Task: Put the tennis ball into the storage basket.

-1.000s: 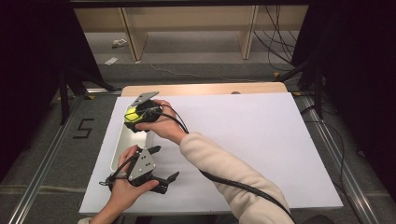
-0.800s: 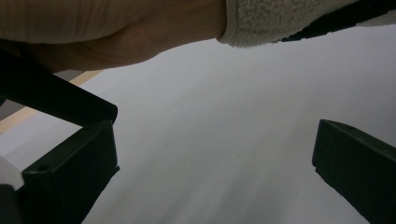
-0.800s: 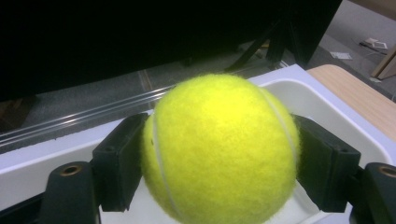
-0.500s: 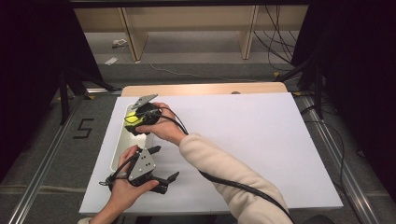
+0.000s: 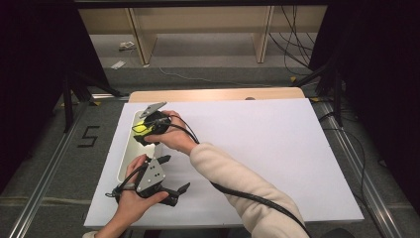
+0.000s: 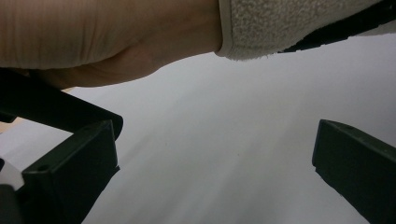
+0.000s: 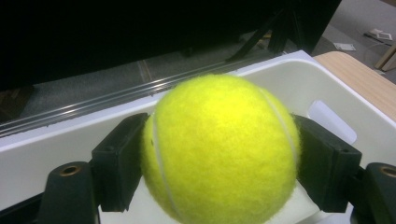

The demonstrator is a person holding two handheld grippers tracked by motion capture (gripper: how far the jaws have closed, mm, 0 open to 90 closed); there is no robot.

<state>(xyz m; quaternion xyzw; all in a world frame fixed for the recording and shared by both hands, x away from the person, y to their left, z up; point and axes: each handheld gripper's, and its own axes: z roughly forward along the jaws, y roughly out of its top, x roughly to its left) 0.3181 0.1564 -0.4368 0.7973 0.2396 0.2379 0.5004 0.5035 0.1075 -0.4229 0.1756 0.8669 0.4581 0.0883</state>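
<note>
The white worktop carried a white bin along its left edge. My right hand-held gripper clamped a tennis ball between both jaws, hovering over the bin, probably to drop it in. My left hand-held gripper rested near the front edge, jaws spread, holding nothing.

The person wears a cream fleece sleeve, and each black hand-held gripper, left and right, has a grey three-cornered plate and a black cable.
</note>
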